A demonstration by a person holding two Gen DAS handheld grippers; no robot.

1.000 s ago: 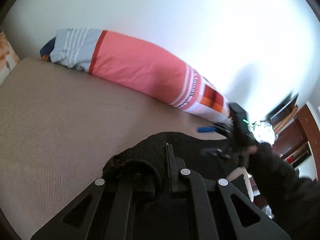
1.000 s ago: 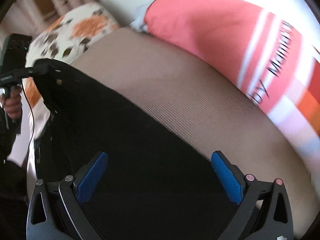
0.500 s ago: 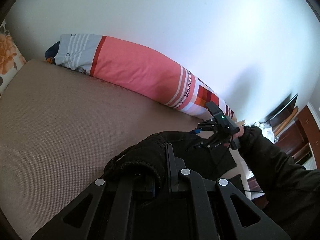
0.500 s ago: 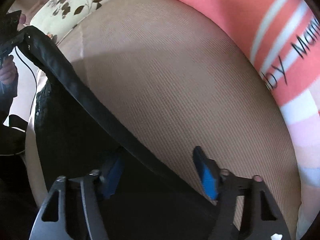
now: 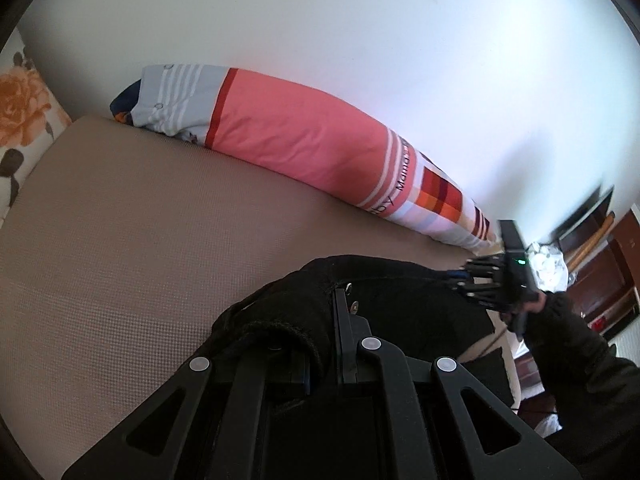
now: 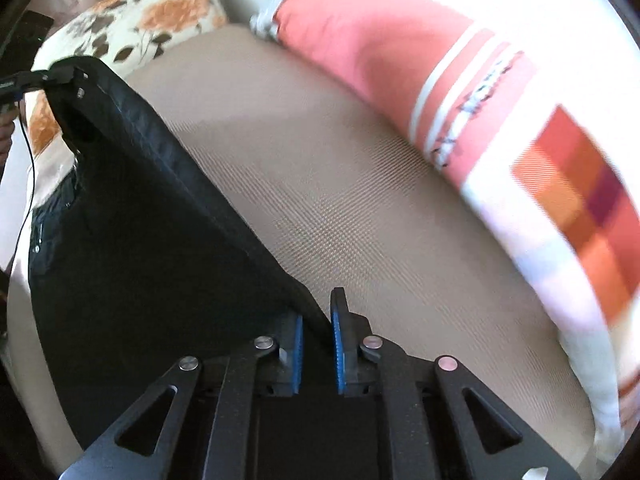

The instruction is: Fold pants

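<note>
Pants (image 5: 384,304), black, are lying bunched over the tan mattress (image 5: 120,248) in the left wrist view, their waistband wrapping the left gripper (image 5: 320,344), whose jaws are pressing together on the cloth. Across the bed, the right gripper (image 5: 476,280) is meeting the far end of the fabric, beside a pink striped bolster (image 5: 304,140).

Seen from the right wrist, the right gripper (image 6: 318,340) is pinching the pants (image 6: 140,248) edge between nearly closed blue pads (image 6: 338,344), the edge stretching taut toward the left gripper (image 6: 24,80) near a floral pillow (image 6: 136,24).
</note>
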